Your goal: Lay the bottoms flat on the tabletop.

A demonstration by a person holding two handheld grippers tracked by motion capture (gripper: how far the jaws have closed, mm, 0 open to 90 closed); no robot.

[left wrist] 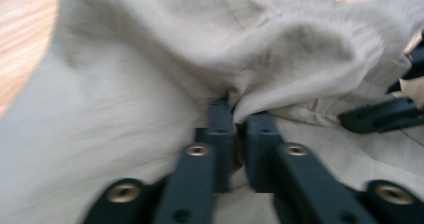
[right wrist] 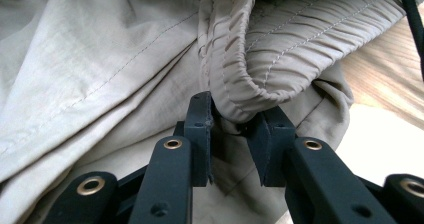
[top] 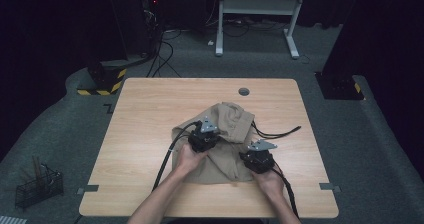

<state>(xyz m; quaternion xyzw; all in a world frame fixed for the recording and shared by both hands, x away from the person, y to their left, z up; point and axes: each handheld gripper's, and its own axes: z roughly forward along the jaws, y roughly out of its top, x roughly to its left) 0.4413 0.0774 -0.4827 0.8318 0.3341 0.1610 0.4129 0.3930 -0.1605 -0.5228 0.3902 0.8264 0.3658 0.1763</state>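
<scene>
A crumpled beige garment [top: 224, 139] is seen on the wooden table [top: 145, 134], just on the person's side of the small round grommet [top: 244, 91] set in the tabletop. The left gripper [top: 204, 136] is held over the garment's left part by the left hand [top: 187, 160], and the right gripper [top: 257, 159] sits at the garment's right edge, nearer the person, held by the right hand [top: 270, 181].

In the left gripper view, the fingers [left wrist: 220, 134] are closed together on a pinched fold of the cloth [left wrist: 150, 84]; the fabric bunches up directly above the fingertips and spreads away on both sides. Dark parts of the other gripper [left wrist: 385, 115] are seen at the right edge of this view.

In the right gripper view, the fingers [right wrist: 200, 129] are clamped around the gathered elastic waistband [right wrist: 250, 91], which loops down between the fingertips; a narrow gap remains between them, taken up by the thick hem. Flat stitched cloth [right wrist: 90, 84] lies to the left of the waistband, and bare table wood [right wrist: 385, 79] is visible to its right.

Black cables [top: 277, 133] lie on the table to the right of the garment, and another cable [top: 167, 159] runs from the left gripper toward the table's near edge.
</scene>
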